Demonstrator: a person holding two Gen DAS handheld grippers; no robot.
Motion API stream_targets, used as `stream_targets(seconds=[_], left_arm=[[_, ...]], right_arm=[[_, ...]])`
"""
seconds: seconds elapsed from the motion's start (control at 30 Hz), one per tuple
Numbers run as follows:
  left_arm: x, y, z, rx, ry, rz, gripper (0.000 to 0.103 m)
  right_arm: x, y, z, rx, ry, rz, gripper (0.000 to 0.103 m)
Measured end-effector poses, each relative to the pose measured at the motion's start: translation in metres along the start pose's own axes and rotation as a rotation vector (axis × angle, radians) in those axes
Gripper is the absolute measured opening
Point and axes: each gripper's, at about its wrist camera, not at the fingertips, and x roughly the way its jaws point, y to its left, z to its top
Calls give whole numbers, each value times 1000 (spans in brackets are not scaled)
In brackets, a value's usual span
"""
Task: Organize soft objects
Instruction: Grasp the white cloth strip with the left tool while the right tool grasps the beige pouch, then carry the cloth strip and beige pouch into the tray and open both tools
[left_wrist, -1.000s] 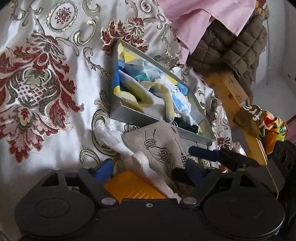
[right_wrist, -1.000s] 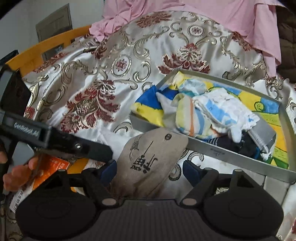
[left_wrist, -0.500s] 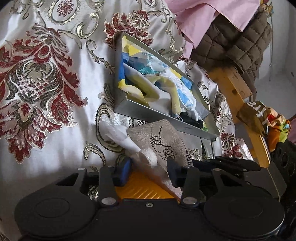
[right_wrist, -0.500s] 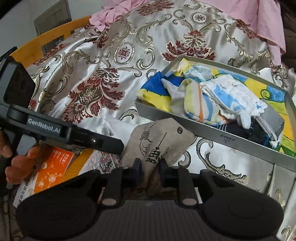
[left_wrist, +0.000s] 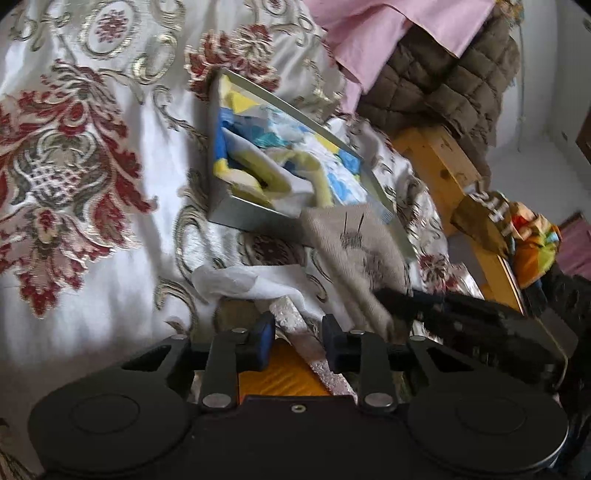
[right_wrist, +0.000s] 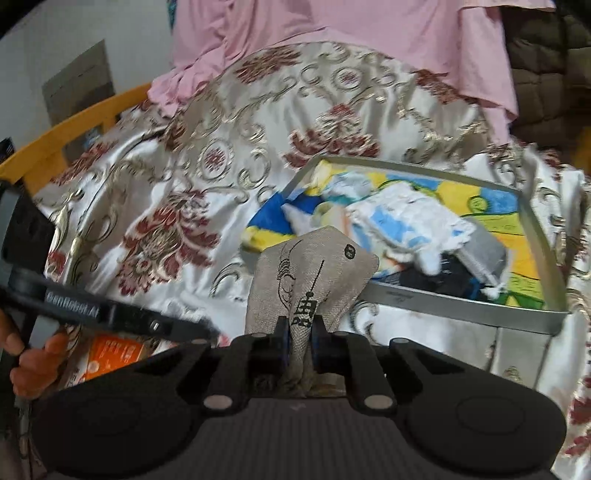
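Left wrist view: the left gripper (left_wrist: 297, 343) has just been closing; its fingers stand narrowed around a pale, shiny strip of cloth (left_wrist: 295, 325), though whether the pads press on it cannot be told. The beige printed pouch (left_wrist: 354, 251) hangs over the near corner of the grey tray (left_wrist: 255, 218). Risk: the white cloth (left_wrist: 236, 282) lying over the strip may be dragged along if the strip is pulled.

Right wrist view: the right gripper (right_wrist: 298, 334), whose jaws have also just been closing, pinches the pouch's (right_wrist: 314, 266) lower end, and the pouch stands up before the tray's (right_wrist: 461, 304) near rim. Risk: so narrow a hold on limp cloth may slip.

The surface is a bed under a cream floral bedspread (right_wrist: 207, 177), with a pink sheet (right_wrist: 332, 29) beyond and a yellow wooden frame (right_wrist: 74, 125) at the far edge.
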Motion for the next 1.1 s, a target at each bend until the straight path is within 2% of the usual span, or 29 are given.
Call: stream_targets(seconds=[0.17, 0.37, 0.5, 0.67, 0.83, 1.1], left_arm=[[0, -15, -3, 65, 32, -32, 29], [6, -39, -14, 161, 91, -86, 20], [6, -52, -23, 185, 123, -129, 16], [3, -61, -36, 203, 136, -133, 16], [-13, -67, -47, 200, 90, -116, 14], [-47, -94, -48, 219, -47, -144, 14]], right_arm=[[-11, -7, 0, 27, -13, -13, 13], [-33, -11, -4, 46, -29, -21, 13], [-49, -16, -10, 65, -36, -31, 13], [-70, -20, -22, 85, -48, -44, 13], [-89, -20, -33, 95, -67, -43, 12], [-135, -26, -32, 110, -149, -77, 12]])
